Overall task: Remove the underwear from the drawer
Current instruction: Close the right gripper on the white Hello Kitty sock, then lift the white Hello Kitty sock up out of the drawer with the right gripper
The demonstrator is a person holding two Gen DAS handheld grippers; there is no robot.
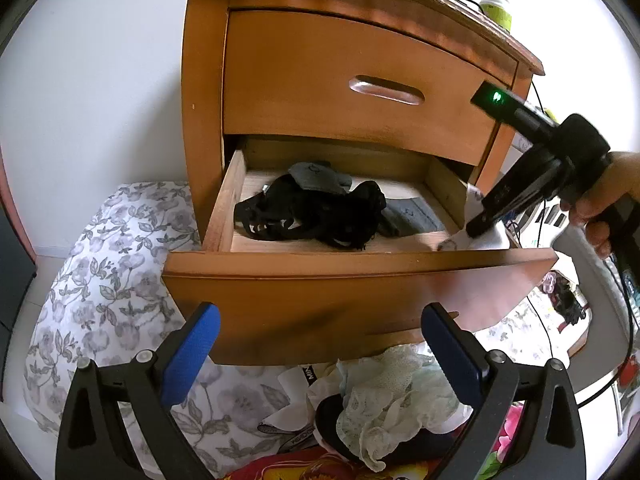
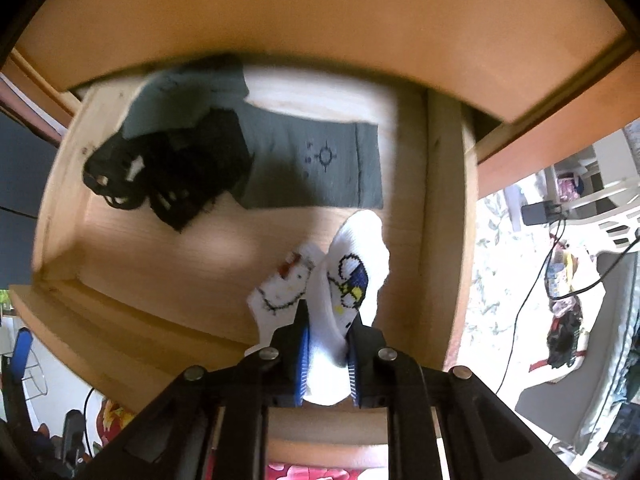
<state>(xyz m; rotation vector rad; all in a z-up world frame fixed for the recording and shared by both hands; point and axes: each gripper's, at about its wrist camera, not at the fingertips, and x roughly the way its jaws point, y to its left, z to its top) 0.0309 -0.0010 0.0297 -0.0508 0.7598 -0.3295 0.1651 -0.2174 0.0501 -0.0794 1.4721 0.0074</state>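
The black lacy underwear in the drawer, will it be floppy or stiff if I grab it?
Probably floppy: the black lacy underwear lies crumpled in the drawer. Likely light, being thin fabric. Its straps and lace may snag or drag the grey cloth it partly overlaps.

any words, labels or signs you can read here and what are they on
"MIN", cut off at the drawer edge: black tag in the pile below.
Black print on a white strip in the same pile: too warped to read.
Green bottle label: too small to read.
Grey sock: a ring-with-points sign, no letters.
White socks in the right gripper: cartoon figures, no words.
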